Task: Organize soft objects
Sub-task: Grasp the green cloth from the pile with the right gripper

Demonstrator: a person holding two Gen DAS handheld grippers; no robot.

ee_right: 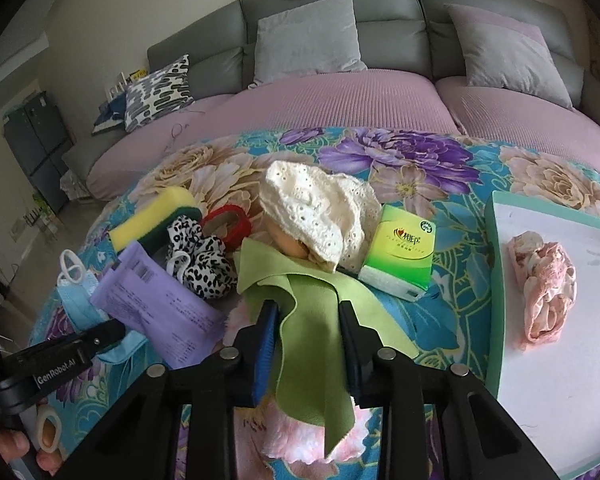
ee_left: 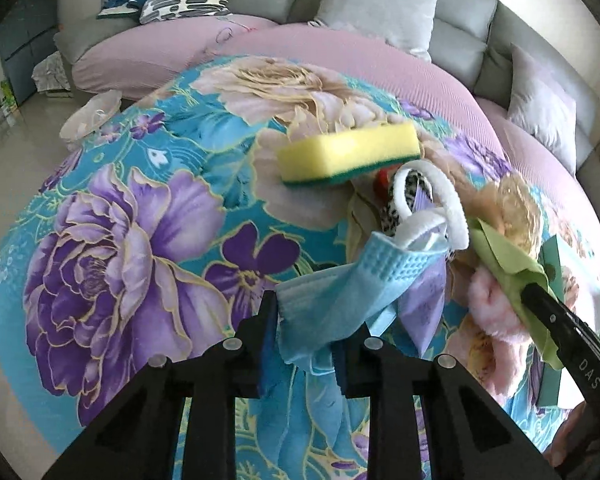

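My left gripper [ee_left: 306, 320] has its jaws apart around a light blue face mask [ee_left: 340, 292] that lies between the fingers over a purple packet [ee_left: 422, 308]; whether it pinches the mask is unclear. My right gripper [ee_right: 308, 320] has its jaws apart with a green cloth [ee_right: 304, 320] draped between them, above a pink fluffy item [ee_right: 296, 436]. A yellow-green sponge [ee_left: 348, 156], a leopard scrunchie [ee_right: 204, 260], a red band [ee_right: 226, 226], a white lace hat [ee_right: 316, 212] and a green tissue pack [ee_right: 402, 252] lie in a pile on the floral cloth [ee_left: 140, 240].
A white tray with a teal rim [ee_right: 490, 280] stands at the right and holds a pink lace item [ee_right: 544, 284]. A grey sofa with lilac seat covers [ee_right: 340, 100] and cushions lies behind. A clear bowl [ee_left: 92, 116] sits at the cloth's far left edge.
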